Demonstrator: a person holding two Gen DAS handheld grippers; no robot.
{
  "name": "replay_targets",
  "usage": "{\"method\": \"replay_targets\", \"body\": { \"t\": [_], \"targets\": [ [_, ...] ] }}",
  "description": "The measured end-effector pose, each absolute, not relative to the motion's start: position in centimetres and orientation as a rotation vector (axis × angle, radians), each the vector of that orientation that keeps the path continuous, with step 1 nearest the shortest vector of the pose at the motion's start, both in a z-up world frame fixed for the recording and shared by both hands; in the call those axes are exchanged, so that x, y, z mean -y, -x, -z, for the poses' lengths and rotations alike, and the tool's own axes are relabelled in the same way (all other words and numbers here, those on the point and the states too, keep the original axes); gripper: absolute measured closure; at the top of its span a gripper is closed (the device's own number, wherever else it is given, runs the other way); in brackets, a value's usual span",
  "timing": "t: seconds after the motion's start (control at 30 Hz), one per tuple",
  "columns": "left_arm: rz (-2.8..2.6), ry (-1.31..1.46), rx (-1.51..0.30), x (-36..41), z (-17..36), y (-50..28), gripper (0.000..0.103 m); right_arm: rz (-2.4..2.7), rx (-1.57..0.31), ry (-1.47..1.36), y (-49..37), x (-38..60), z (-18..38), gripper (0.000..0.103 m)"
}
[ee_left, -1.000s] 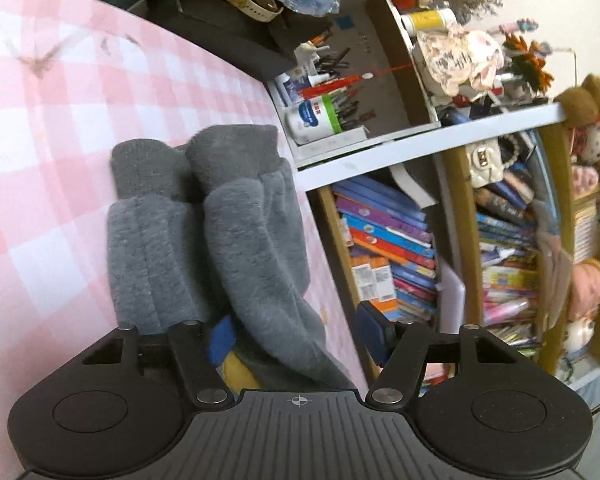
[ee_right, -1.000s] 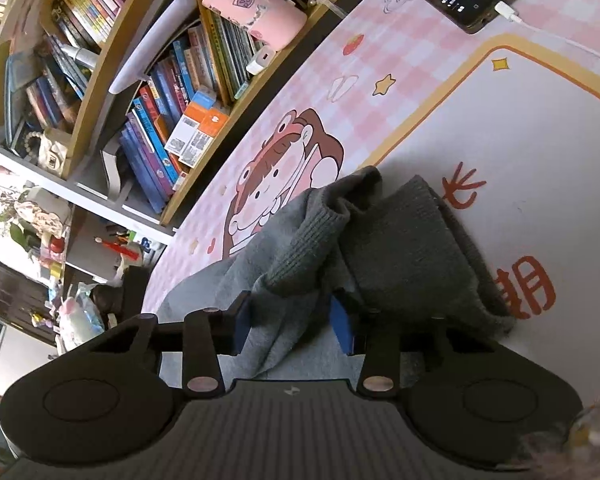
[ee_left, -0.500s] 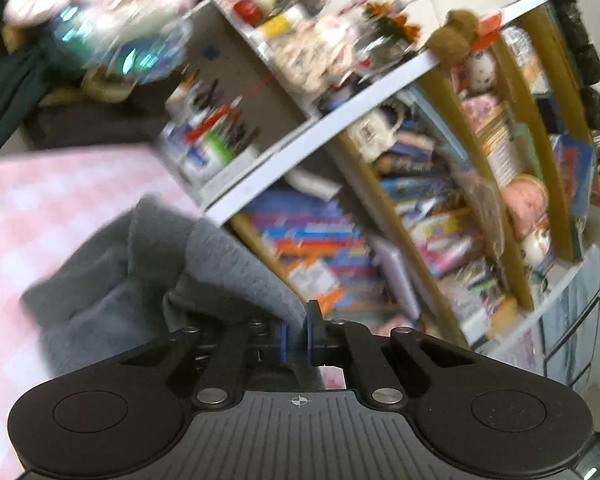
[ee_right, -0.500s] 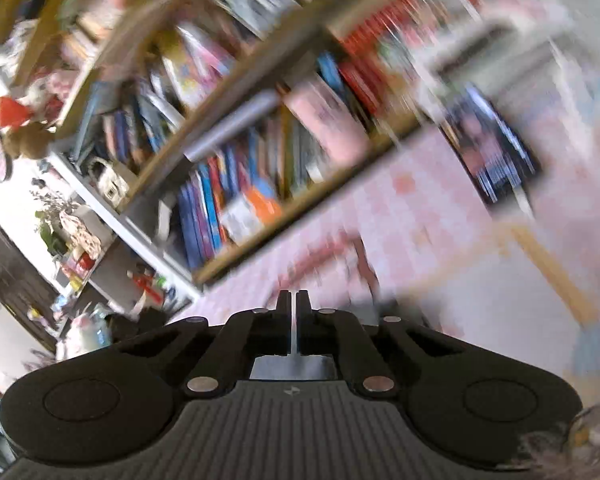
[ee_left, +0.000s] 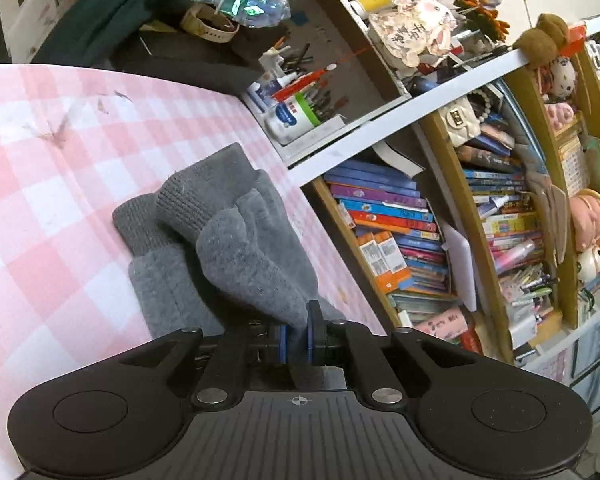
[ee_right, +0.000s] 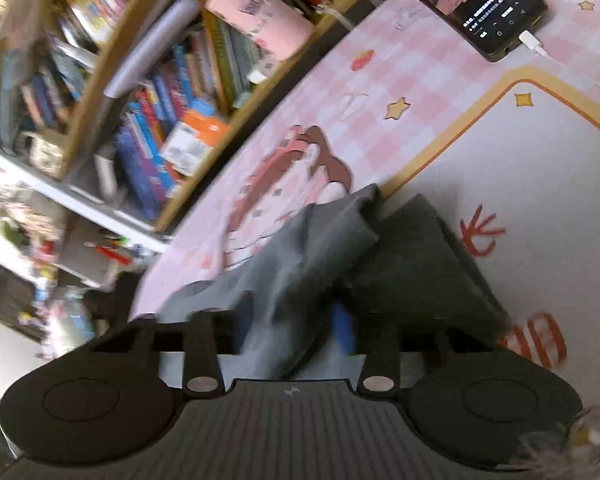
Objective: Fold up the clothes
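The left claw, open around the grey garment a second ago, is now clamped on a fold of it, while the right claw stands open again with cloth between its fingers after a brief closure, so a fold seems under way. The garment lies on the pink checked surface beside the bookshelf. Its long axis runs away from the left claw, ribbed cuffs pointing farthest out.

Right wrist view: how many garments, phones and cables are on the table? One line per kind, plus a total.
Grey garment: 1
Phone: 1
White charging cable: 1
Total: 3
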State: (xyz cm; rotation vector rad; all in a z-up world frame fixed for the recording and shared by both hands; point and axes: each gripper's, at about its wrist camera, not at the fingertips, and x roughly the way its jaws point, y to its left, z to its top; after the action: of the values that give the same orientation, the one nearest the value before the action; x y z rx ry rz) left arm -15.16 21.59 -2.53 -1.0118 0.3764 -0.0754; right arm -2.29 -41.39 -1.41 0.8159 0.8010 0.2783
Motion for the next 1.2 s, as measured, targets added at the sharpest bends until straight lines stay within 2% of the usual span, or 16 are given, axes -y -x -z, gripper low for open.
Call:
{"method": "replay_targets", "body": {
  "t": [0.07,0.17,0.5,0.6,0.73,0.8,0.87,1.07,1.2],
  "targets": [
    [0.063,0.994,-0.369,-21.7,2.0,15.0,0.096,-0.346,-0.703,-0.734,3.2,41.1,-1.3,0.093],
    [0.068,0.941,-0.335,-21.5,0.5,15.5,0.096,-0.445,-0.553,-0.608,4.5,40.8,-5.4,0.094],
    [0.075,0.973,-0.412,-20.8,2.2,17.2,0.096,-0.308,-0.739,-0.648,10.0,44.2,1.2,0.094],
    [0.054,0.988,-0.426,-21.0,2.6,16.9,0.093,-0.293,-0.75,-0.647,10.5,44.6,2.0,0.093],
    [0.048,1.003,-0.405,-21.2,3.0,16.6,0.092,-0.283,-0.737,-0.618,10.0,44.2,1.6,0.081],
    [0.025,0.996,-0.398,-21.3,3.0,16.3,0.094,-0.272,-0.727,-0.607,9.8,44.1,1.5,0.08],
    [0.003,0.982,-0.388,-21.4,2.6,16.1,0.097,-0.254,-0.72,-0.614,10.0,44.1,1.7,0.084],
    [0.086,0.833,-0.219,-19.6,-2.4,18.9,0.097,-0.246,-0.711,-0.623,10.2,44.4,2.1,0.086],
    [-0.037,0.914,-0.398,-21.1,1.2,18.3,0.097,-0.252,-0.709,-0.582,10.3,44.0,1.8,0.086]
  ]
}}
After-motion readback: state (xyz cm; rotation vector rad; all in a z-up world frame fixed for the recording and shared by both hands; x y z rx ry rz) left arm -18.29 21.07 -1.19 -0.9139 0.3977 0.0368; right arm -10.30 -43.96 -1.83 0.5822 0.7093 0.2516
